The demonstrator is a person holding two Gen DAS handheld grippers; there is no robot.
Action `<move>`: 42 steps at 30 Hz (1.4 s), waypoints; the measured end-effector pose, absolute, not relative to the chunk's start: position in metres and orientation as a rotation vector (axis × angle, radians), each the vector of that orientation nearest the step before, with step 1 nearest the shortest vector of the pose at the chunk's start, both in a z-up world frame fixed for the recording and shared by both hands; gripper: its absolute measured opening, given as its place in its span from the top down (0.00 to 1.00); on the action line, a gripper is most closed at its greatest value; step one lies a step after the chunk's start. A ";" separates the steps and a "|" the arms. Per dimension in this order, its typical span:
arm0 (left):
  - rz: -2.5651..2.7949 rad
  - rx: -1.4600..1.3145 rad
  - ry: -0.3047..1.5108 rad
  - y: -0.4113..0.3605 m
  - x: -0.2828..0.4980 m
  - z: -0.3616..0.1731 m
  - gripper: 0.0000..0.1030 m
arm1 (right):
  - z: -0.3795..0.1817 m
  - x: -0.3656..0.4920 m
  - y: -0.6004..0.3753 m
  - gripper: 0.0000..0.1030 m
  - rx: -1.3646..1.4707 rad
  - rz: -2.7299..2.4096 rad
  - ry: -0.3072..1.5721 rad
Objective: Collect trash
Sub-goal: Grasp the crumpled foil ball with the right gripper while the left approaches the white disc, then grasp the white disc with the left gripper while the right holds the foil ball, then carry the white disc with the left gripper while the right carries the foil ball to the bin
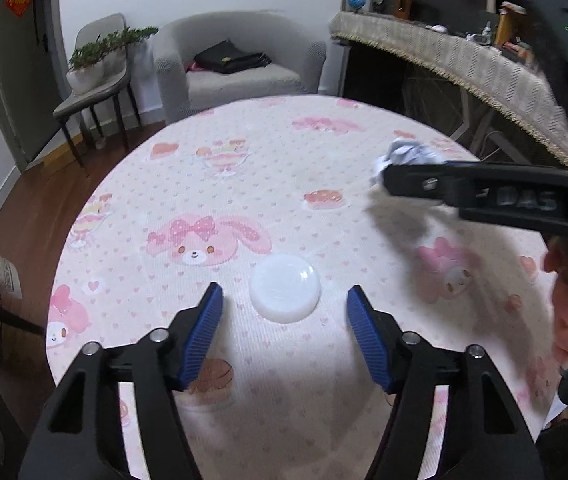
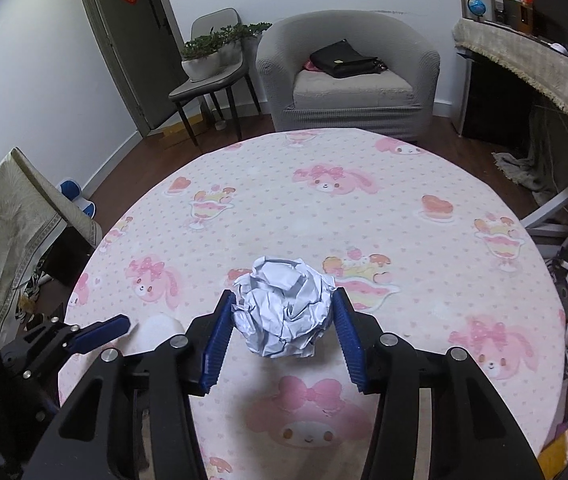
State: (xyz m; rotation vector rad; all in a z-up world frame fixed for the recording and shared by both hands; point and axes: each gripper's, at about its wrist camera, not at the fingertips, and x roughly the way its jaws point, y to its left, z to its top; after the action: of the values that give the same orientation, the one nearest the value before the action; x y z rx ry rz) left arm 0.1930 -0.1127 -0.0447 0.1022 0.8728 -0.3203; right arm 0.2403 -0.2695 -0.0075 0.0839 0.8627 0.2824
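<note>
A crumpled white paper ball (image 2: 284, 307) sits between the blue pads of my right gripper (image 2: 284, 300), which is shut on it and holds it above the pink cartoon tablecloth (image 2: 364, 216). In the left wrist view the paper ball (image 1: 406, 158) shows at the tip of the right gripper, over the table's right side. My left gripper (image 1: 284, 298) is open, its blue pads either side of a white round plastic lid (image 1: 285, 293) lying flat on the cloth. The lid (image 2: 160, 326) also shows at the left in the right wrist view, beside the left gripper's fingertip (image 2: 104, 330).
The round table's far edge (image 2: 324, 132) faces a grey armchair (image 2: 348, 68) with a black bag. A grey chair with a potted plant (image 2: 204, 56) stands left of it. A cloth-covered desk (image 2: 532, 64) runs along the right, a draped piece of furniture (image 2: 12, 208) at the left.
</note>
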 end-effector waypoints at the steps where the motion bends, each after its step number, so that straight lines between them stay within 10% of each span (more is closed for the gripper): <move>1: -0.310 0.096 0.883 -0.112 0.196 -0.046 0.38 | -0.008 0.240 -0.270 0.51 0.082 0.285 0.865; 10: -0.292 0.115 0.878 -0.116 0.202 -0.046 0.59 | -0.009 0.239 -0.264 0.51 0.066 0.306 0.877; 42: -0.102 -0.093 0.790 0.038 0.163 -0.002 0.60 | 0.014 0.204 -0.128 0.51 -0.110 0.530 0.816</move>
State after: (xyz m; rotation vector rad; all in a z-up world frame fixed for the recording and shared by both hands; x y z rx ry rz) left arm 0.1632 0.0382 -0.0023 -0.0929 0.7903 -0.1021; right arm 0.2038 -0.1282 0.0140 -0.1102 0.8163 0.5298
